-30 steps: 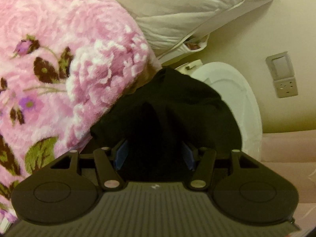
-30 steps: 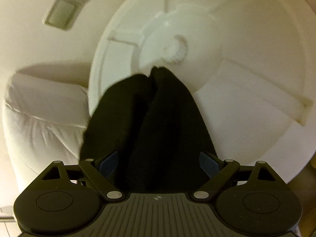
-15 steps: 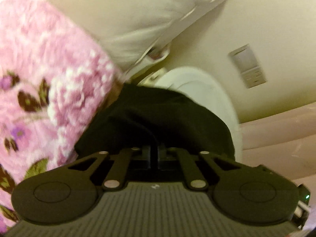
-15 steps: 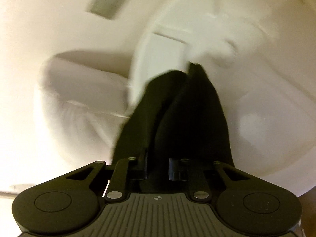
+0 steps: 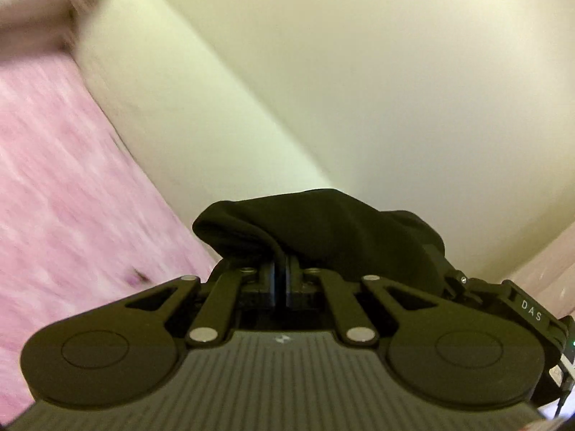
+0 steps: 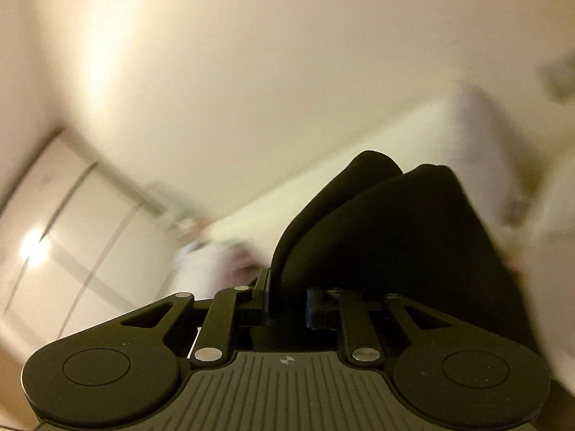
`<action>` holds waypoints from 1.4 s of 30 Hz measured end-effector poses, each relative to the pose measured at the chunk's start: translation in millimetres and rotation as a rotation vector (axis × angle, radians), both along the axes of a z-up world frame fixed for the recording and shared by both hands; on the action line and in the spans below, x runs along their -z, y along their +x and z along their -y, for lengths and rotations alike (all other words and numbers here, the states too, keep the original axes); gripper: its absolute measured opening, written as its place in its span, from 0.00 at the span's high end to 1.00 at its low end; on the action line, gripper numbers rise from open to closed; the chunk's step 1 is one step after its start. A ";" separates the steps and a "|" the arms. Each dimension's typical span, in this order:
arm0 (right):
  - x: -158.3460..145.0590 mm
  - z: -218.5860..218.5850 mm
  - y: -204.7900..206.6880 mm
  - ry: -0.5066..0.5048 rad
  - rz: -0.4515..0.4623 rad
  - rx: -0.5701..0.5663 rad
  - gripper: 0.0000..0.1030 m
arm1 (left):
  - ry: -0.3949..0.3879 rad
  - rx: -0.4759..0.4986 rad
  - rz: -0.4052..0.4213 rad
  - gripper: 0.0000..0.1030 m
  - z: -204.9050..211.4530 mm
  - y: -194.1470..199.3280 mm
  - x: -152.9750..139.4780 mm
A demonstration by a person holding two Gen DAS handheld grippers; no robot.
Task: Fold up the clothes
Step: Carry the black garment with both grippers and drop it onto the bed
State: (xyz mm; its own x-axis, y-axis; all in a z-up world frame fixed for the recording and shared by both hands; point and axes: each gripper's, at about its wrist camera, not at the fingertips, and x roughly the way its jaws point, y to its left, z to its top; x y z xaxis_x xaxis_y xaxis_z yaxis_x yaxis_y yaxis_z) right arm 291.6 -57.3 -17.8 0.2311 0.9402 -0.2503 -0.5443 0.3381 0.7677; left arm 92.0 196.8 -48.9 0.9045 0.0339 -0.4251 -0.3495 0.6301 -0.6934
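A black garment (image 5: 323,226) is bunched over my left gripper (image 5: 280,280), whose jaws are shut tight on its cloth. In the right wrist view the same black garment (image 6: 388,237) drapes over my right gripper (image 6: 287,305), whose jaws are pinched on a thick fold of it. Both grippers are lifted and tilted up toward the wall. The rest of the garment hangs out of sight. Both views are motion-blurred.
A pink floral blanket (image 5: 72,197) fills the left of the left wrist view, under a cream wall (image 5: 359,89). The right wrist view shows a cream wall (image 6: 251,72), a door or cupboard (image 6: 72,233) at the left and a blurred white shape (image 6: 503,165) at the right.
Both grippers closed on the black garment, then lifted and swung upward with it. The white basin, pillow and wall socket have left both views.
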 end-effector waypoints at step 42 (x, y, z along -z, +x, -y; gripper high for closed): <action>67.4 -142.6 -529.9 -0.648 0.468 -1.268 0.36 | -0.171 -0.962 -0.779 0.76 157.3 -539.1 37.5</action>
